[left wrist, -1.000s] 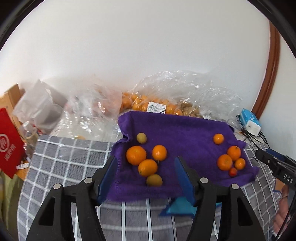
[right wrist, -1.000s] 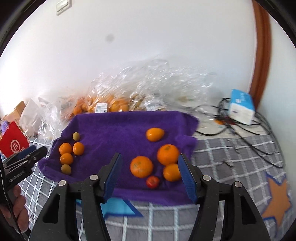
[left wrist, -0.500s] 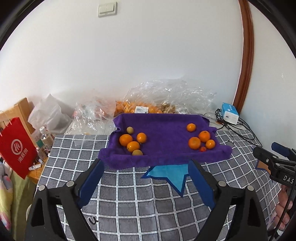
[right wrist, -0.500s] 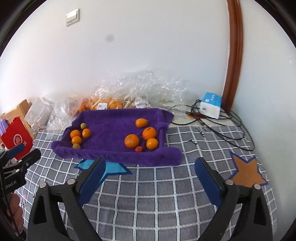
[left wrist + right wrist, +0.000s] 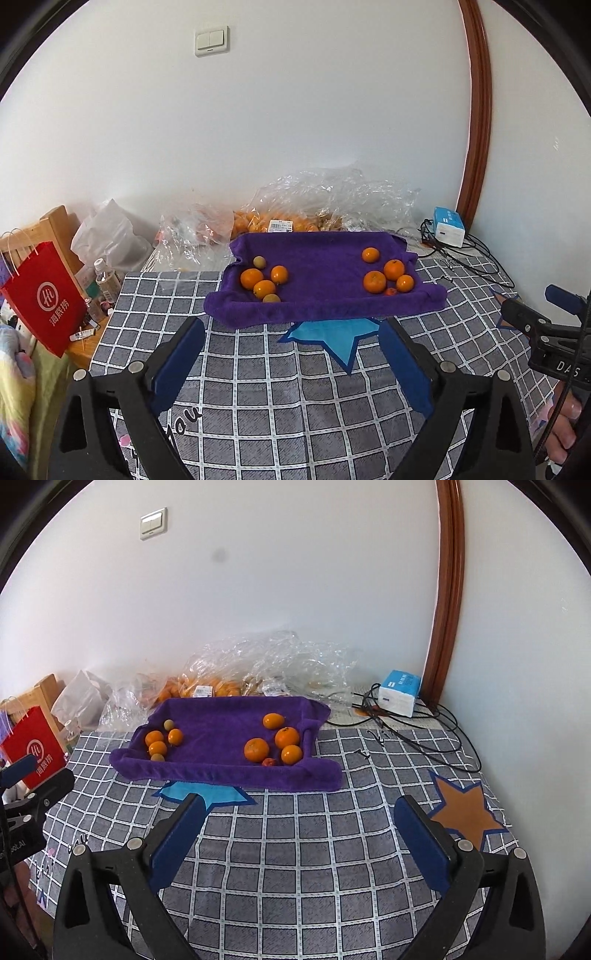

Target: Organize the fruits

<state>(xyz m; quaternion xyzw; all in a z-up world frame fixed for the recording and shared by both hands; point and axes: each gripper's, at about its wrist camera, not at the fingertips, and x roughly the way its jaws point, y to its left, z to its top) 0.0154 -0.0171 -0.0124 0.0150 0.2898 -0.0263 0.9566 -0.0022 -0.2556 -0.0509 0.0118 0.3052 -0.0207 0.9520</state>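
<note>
Left gripper [image 5: 291, 334] and right gripper [image 5: 299, 812]: flat blue pads spread wide, holding nothing, over the checked cloth [image 5: 295, 849]. Round oranges sit in two clusters, left [image 5: 264, 280] and right [image 5: 386, 277], on the plush purple towel [image 5: 321, 266].

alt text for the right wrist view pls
Open right gripper hovers over a grey checked cloth, empty. Beyond it, a purple towel holds two groups of fruit, mostly orange: five at left, five at right.
</note>
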